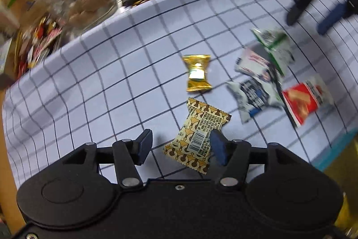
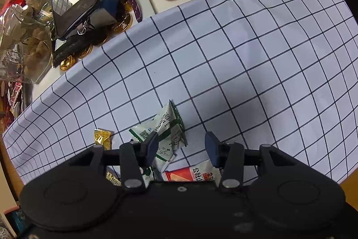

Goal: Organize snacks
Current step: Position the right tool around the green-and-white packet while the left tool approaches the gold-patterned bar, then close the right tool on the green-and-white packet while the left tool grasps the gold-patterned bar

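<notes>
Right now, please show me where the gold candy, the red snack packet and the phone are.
gold candy [image 1: 197, 73]: left wrist view, shiny pinched middle.
red snack packet [image 1: 301, 102]: left wrist view, red printed face.
phone [image 2: 72, 0]: right wrist view, dark screen.

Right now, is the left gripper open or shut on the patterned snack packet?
Open. The left gripper has both pads spread wide, and the patterned snack packet lies loose on the checked cloth between them.
</notes>
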Action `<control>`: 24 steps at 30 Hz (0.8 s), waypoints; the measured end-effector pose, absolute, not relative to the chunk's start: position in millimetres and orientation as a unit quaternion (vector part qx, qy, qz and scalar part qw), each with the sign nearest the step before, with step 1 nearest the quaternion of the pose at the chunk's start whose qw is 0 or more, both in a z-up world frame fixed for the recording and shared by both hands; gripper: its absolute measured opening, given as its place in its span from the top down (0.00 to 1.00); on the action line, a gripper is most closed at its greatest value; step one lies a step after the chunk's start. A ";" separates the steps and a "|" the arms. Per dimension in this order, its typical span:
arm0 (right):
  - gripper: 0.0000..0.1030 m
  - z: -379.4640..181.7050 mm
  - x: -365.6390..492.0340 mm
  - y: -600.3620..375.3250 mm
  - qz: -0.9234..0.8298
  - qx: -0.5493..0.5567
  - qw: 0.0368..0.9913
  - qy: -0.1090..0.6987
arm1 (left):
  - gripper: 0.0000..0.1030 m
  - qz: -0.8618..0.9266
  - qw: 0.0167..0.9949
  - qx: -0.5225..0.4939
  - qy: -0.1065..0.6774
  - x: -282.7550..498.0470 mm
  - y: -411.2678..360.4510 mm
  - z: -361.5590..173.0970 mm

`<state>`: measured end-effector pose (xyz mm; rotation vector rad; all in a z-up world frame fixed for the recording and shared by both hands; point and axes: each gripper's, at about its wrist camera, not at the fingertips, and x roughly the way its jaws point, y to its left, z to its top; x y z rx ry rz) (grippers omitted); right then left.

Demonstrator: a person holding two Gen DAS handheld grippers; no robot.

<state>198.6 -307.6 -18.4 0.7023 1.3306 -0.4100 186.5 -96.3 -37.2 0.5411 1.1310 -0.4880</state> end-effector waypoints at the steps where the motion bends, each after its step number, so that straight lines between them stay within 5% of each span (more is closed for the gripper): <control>1: 0.53 -18.8 198.6 -307.5 -0.184 0.320 0.711 0.599 | 0.39 -0.215 0.785 0.237 0.531 191.0 -94.6 -37.4; 12: 0.52 -19.9 211.9 -273.9 -0.163 0.289 0.732 0.595 | 0.42 -0.154 0.745 0.081 0.645 226.8 -74.6 -57.7; 24: 0.55 -47.1 219.4 -284.7 -0.175 0.267 0.706 0.632 | 0.42 -0.146 0.746 0.100 0.642 223.8 -80.3 -63.3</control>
